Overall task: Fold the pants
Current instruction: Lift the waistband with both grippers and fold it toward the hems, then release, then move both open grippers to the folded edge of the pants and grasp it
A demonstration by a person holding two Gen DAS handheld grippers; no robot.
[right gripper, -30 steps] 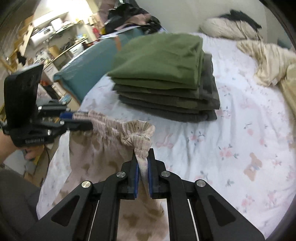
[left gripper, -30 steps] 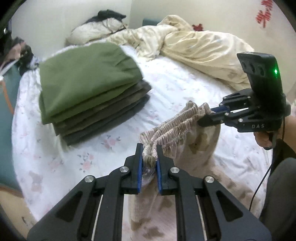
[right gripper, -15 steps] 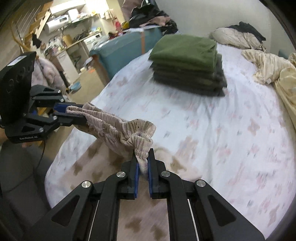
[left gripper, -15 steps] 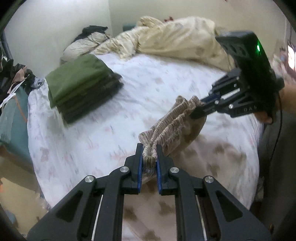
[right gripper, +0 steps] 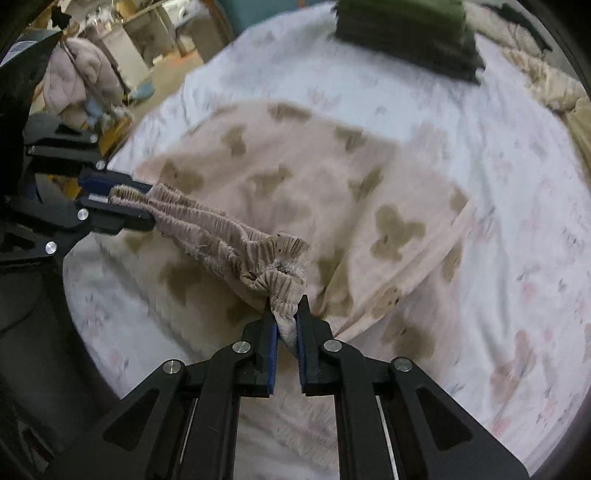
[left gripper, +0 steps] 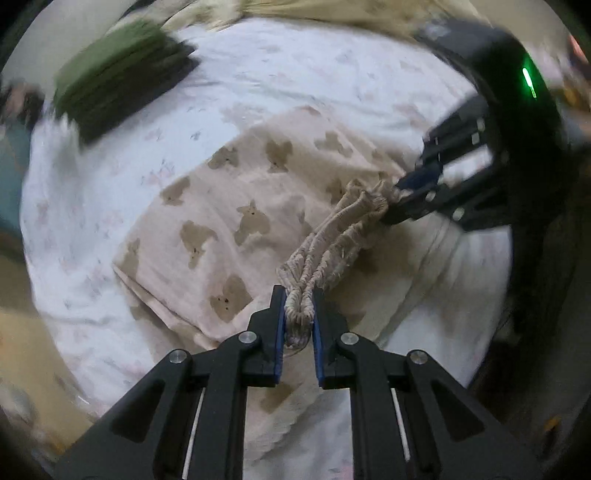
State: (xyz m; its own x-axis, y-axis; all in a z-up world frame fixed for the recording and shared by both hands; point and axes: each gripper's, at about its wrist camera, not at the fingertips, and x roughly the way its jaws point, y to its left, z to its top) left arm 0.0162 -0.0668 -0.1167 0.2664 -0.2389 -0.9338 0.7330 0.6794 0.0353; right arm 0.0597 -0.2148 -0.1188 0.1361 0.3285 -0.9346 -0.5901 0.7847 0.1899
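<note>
So I'm at the lay-down step: the pale pink cotton pants with brown bear prints (left gripper: 236, 206) are spread over the white floral bedsheet (left gripper: 314, 70), legs lying out away from me, and only the ribbed elastic waistband (right gripper: 221, 229) is up off the bed, strung between my two tools.

Left gripper (left gripper: 298, 314) has one end of the waistband bunched between its blue pads, jaws narrow with just the cloth's thickness between them. Right gripper (right gripper: 286, 328) has the other end the same way, and its jaws are opening right now with the fabric between them, though the pads look like they're pressing on it from what I can see.

Next, I reckon I need to set the waistband flat on the sheet, let go cleanly, then regrab for a lengthwise fold, one leg over the other. The fabric looks soft and limp, so it'll probably wrinkle if I drop it sloppily.

Finished stack of folded green and dark grey garments (right gripper: 402, 33) sits well apart, further up the bed.
</note>
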